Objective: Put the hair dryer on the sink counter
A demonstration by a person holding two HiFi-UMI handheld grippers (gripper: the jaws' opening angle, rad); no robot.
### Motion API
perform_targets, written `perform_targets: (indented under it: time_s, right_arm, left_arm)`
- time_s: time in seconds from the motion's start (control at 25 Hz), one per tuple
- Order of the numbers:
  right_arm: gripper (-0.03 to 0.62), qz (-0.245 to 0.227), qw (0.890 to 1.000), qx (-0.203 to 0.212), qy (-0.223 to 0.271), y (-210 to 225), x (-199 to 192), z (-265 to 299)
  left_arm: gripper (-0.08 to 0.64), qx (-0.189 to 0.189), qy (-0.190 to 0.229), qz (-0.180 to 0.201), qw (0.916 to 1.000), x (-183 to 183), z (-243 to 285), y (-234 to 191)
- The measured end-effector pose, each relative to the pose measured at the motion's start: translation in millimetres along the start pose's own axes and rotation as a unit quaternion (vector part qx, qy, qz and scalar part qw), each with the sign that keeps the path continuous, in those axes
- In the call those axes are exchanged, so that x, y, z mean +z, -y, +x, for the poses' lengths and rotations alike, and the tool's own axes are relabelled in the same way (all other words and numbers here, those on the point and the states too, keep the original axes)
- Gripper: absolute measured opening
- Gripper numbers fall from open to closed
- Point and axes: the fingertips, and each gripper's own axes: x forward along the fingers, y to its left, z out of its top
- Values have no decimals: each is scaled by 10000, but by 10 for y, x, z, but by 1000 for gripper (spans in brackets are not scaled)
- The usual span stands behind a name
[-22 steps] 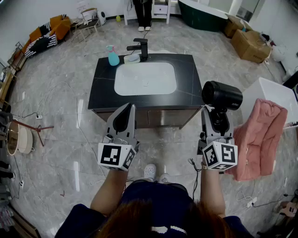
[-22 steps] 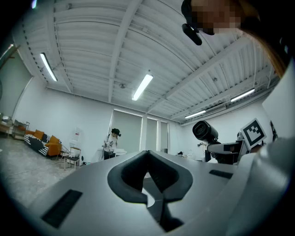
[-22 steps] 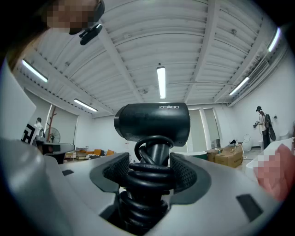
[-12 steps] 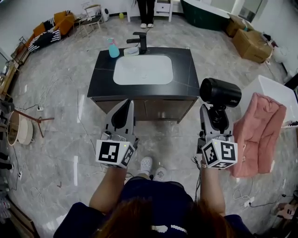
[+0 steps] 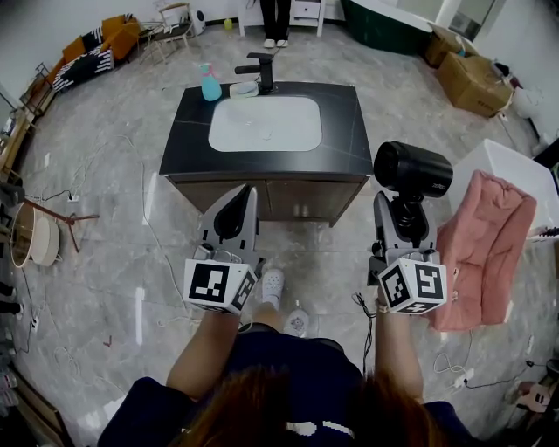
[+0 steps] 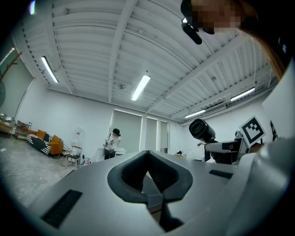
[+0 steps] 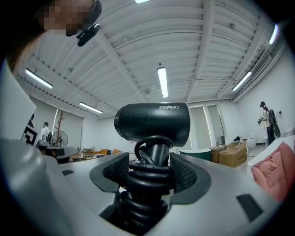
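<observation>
A black hair dryer (image 5: 412, 168) stands upright in my right gripper (image 5: 404, 212), whose jaws are shut on its handle with the cord wound round it. The barrel (image 7: 153, 120) points sideways above the jaws, and the coiled cord (image 7: 146, 177) fills the gap between the pads. My left gripper (image 5: 234, 214) hangs level at the left, shut and empty, its pads (image 6: 148, 177) meeting at the tips. The dark sink counter (image 5: 345, 131) with a white basin (image 5: 265, 124) lies ahead of both grippers, beyond a strip of floor.
A black faucet (image 5: 258, 72), a blue spray bottle (image 5: 210, 83) and a small dish (image 5: 244, 88) stand at the counter's back edge. A pink towel (image 5: 482, 244) hangs on a rack at the right. Cardboard boxes (image 5: 470, 77) and a person's legs (image 5: 276, 22) are farther off. Cables trail on the floor at left.
The counter has shifted slightly left and up in the head view. A foot has stepped forward beneath the grippers. Both grippers hold the same pose, the dryer still gripped.
</observation>
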Motion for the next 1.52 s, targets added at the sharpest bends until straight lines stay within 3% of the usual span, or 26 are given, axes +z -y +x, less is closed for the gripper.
perform_targets:
  time_s: [0.56, 0.92, 1.24, 1.52]
  right_arm:
    - [293, -81, 9991, -291, 299, -78, 93, 1623]
    - [293, -122, 9988, -447, 188, -21, 17, 2285]
    - [293, -51, 9989, -465, 47, 312, -160, 2908]
    - [293, -28, 9999, -46, 96, 715, -93, 3872]
  left_arm:
    - [18, -280, 299, 118, 9991, 127, 1319, -1177]
    - [18, -438, 283, -13, 9986, 29, 1949, -1558]
    - [18, -192, 133, -135, 9996, -230, 2530, -1873]
    - [18, 52, 167, -25, 9998, -237, 3420, -2022]
